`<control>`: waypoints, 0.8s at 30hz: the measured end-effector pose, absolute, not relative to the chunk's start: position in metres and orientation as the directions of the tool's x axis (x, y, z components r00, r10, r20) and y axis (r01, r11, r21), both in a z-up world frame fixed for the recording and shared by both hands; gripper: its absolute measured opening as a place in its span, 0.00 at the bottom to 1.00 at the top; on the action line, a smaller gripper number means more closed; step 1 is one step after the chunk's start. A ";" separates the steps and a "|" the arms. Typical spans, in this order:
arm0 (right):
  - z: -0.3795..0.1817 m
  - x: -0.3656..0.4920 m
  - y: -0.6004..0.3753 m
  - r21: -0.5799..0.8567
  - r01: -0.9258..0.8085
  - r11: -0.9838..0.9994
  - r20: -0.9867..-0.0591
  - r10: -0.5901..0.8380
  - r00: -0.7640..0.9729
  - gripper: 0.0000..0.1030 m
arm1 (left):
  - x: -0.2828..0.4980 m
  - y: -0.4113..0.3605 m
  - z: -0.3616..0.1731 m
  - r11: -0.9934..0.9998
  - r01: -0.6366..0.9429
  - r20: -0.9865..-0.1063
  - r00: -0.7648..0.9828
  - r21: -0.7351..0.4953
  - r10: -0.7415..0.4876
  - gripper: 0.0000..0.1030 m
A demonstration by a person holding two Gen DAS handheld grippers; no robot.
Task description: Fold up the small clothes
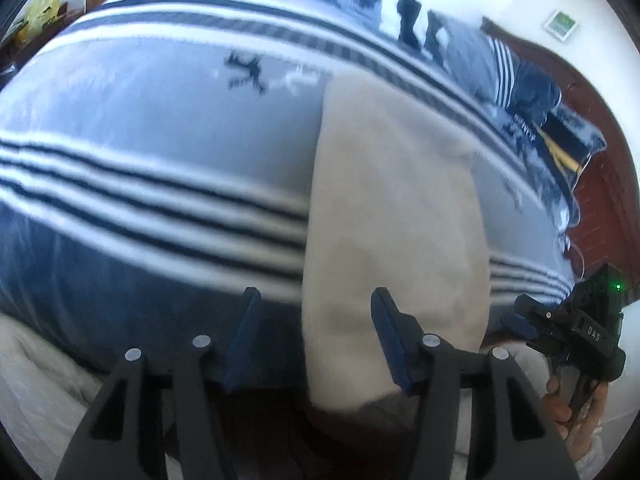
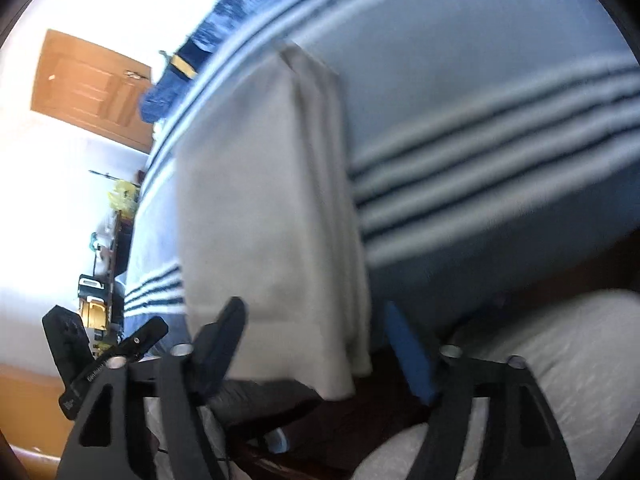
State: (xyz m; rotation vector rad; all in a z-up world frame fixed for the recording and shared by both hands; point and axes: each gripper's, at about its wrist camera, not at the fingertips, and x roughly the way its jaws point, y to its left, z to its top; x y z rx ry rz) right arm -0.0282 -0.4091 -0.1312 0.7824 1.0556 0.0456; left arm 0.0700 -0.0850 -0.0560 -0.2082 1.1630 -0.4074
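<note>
1. First, the left wrist view. A small cream soft cloth, folded into a long flat shape [image 1: 394,216], lies on a big blue-grey bed cover with white and dark stripes [image 1: 140,140]. Its near end hangs over the bed's edge, right between the blue pads of the left gripper [image 1: 316,344].
2. The left gripper's jaws stand wide apart. They hold nothing. One pad sits in front of the cloth; I cannot tell if it touches.
3. Off to the side, the black right gripper [image 1: 520,322] shows, held in a hand [image 1: 560,404].
4. The cloth looks light, floppy and a bit fuzzy. I think it will bend and sag when lifted, so it should be pinched at a corner or along the near edge.
5. Now the right wrist view. The same cream cloth [image 2: 256,208] shows stacked layers along one long side, like thin pages. The striped cover [image 2: 500,128] under it looks thick and puffy.
6. The right gripper [image 2: 316,324] is wide open too and holds nothing. The cloth's near end lies between its fingers.
7. The layers may slide apart, so I would grab all of them at once.
8. A brown wooden door [image 2: 92,84] stands far behind.
</note>
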 end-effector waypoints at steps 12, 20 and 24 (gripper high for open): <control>-0.121 0.099 -0.449 0.598 0.276 0.752 -0.746 0.398 0.534 0.85 | 0.194 -0.135 -0.058 0.913 0.176 -0.871 0.276 -0.369 -0.406 0.56; -0.153 0.153 -0.467 0.642 0.296 0.707 -0.731 0.448 0.515 0.81 | 0.250 -0.162 -0.092 0.895 0.145 -0.873 0.201 -0.422 -0.445 0.57; -0.167 0.166 -0.473 0.685 0.306 0.662 -0.701 0.482 0.526 0.65 | 0.265 -0.155 -0.106 0.850 0.089 -0.837 0.148 -0.518 -0.526 0.57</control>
